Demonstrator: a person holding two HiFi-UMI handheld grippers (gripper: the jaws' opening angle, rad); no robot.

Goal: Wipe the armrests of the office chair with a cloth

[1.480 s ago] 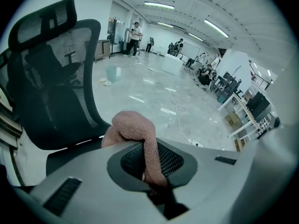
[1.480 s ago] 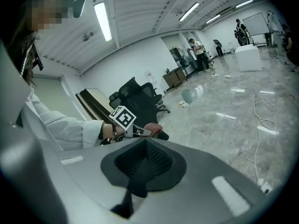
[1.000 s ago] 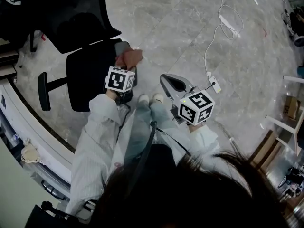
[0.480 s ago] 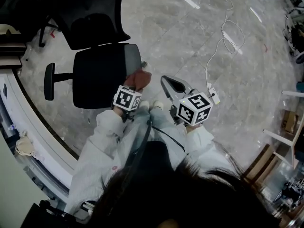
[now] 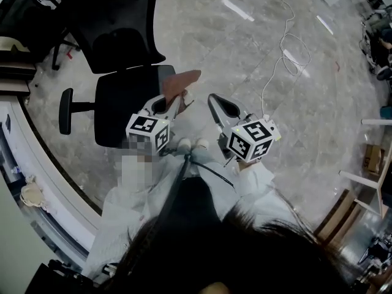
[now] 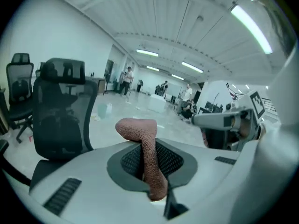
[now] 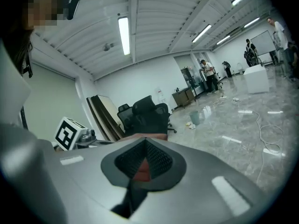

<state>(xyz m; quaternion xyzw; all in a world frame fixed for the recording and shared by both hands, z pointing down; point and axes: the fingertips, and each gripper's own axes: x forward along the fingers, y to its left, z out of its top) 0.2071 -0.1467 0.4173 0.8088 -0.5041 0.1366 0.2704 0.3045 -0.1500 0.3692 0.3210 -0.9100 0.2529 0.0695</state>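
The left gripper (image 6: 145,148) is clamping the reddish cloth (image 6: 139,129) and holding it at the office chair's (image 5: 121,108) near side (contact is hard to judge). The right gripper (image 7: 144,143) is hanging just beside, jaws pressing together on nothing.

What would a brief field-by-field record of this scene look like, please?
left gripper: claw shut on cloth
cloth: reddish-brown, by the chair's near side
right gripper: claw shut, empty, beside the left gripper
office chair: black, in front of the person
far armrest: untouched
floor: glossy grey
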